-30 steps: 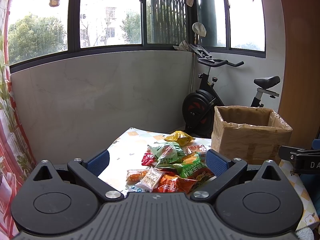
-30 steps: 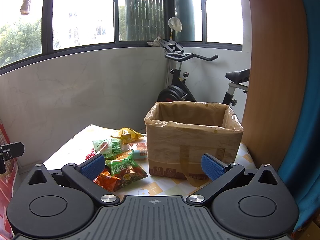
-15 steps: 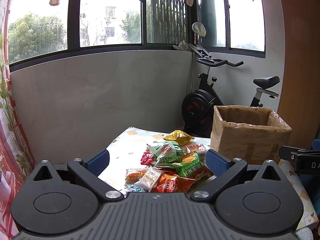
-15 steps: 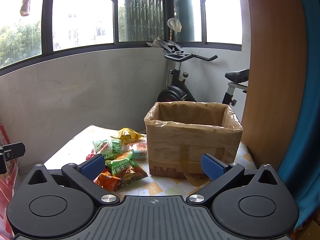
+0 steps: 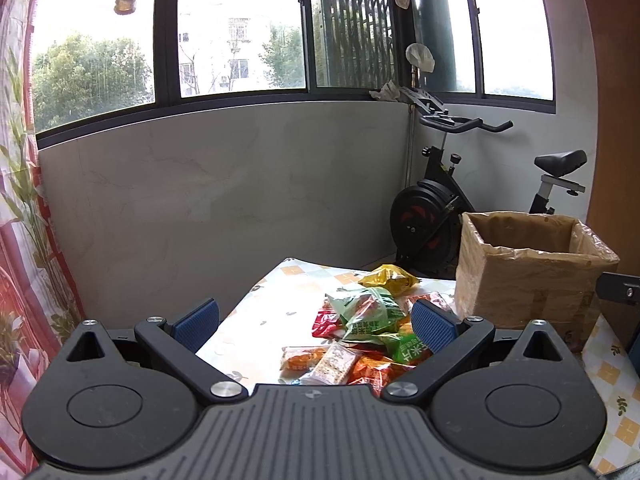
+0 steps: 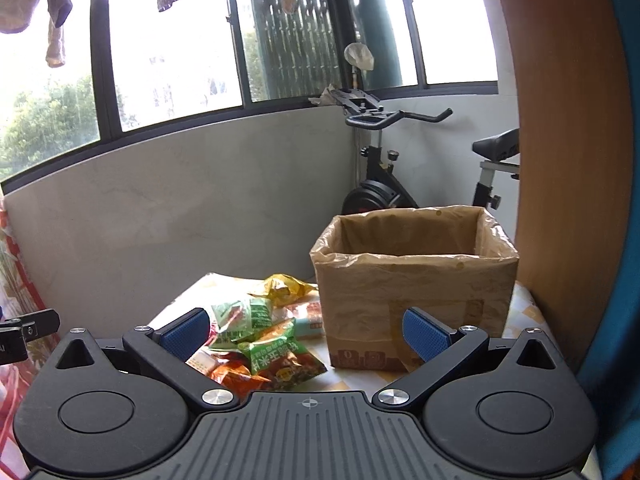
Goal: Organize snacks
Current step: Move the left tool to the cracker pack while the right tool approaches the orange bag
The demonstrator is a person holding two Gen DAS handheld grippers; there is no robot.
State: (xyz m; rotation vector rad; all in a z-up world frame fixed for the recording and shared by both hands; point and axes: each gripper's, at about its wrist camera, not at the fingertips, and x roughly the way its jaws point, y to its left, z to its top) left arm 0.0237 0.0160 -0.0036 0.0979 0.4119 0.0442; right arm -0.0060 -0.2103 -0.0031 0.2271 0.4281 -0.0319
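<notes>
The left gripper (image 5: 316,322) stands with its blue-padded fingers (image 5: 196,320) spread wide and nothing between them, held above the near edge of a table (image 5: 276,292) covered in a checked floral cloth. The right gripper (image 6: 306,332) is likewise spread wide and empty. Ahead of both lies a loose pile of snack packets (image 5: 356,336) on the cloth: a green bag (image 5: 368,312) on top, a yellow bag (image 5: 388,276) at the far end, orange packets (image 5: 368,372) nearest the left gripper. Just beside the pile, to its right, stands an open cardboard box (image 6: 416,280) lined with a brown plastic bag; its inside bottom is hidden. An exercise bike (image 5: 444,200) stands behind the table under the windows.
</notes>
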